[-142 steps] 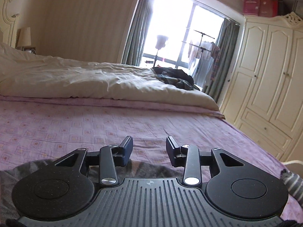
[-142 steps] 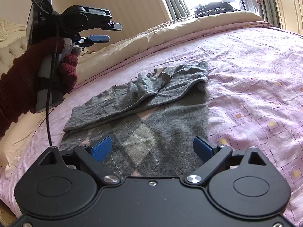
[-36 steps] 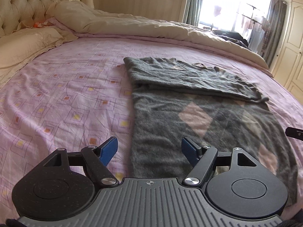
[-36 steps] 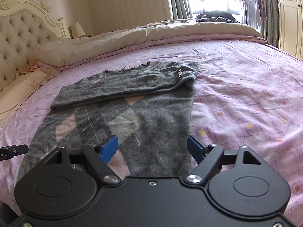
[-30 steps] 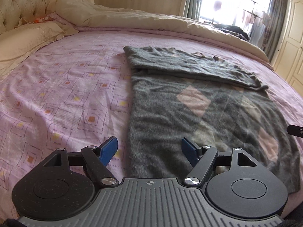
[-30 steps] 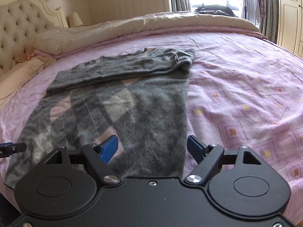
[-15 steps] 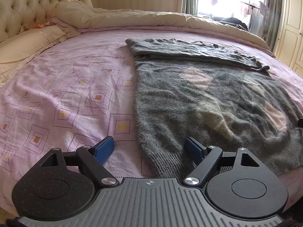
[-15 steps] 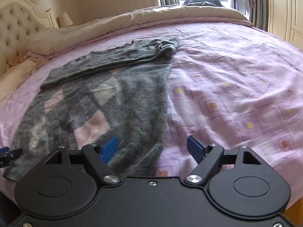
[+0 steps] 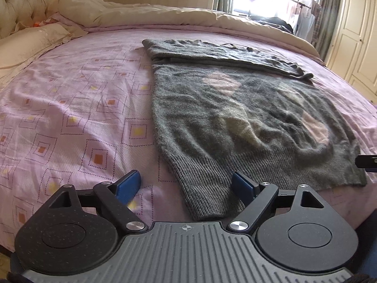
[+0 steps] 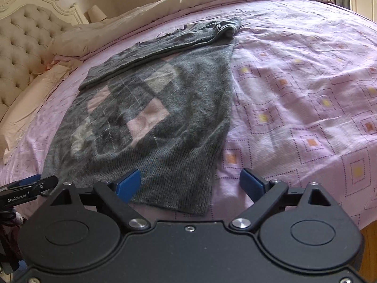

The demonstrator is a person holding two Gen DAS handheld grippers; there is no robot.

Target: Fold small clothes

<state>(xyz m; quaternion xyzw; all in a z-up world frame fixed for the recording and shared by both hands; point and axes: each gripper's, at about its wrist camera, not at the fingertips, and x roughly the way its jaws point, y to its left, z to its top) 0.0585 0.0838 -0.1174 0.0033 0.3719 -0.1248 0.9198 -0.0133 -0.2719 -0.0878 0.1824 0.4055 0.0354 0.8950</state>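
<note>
One grey sweater with pink and pale diamonds lies flat on our bed, its far part folded over in a band, ribbed hem nearest us. Our left gripper stands open over one hem corner; our right gripper is opening over the other, clamping nothing.

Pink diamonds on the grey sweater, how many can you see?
2 in the right wrist view: one pink diamond mid-sweater, another toward its headboard-side edge. The folded sleeve may hide more.
</note>
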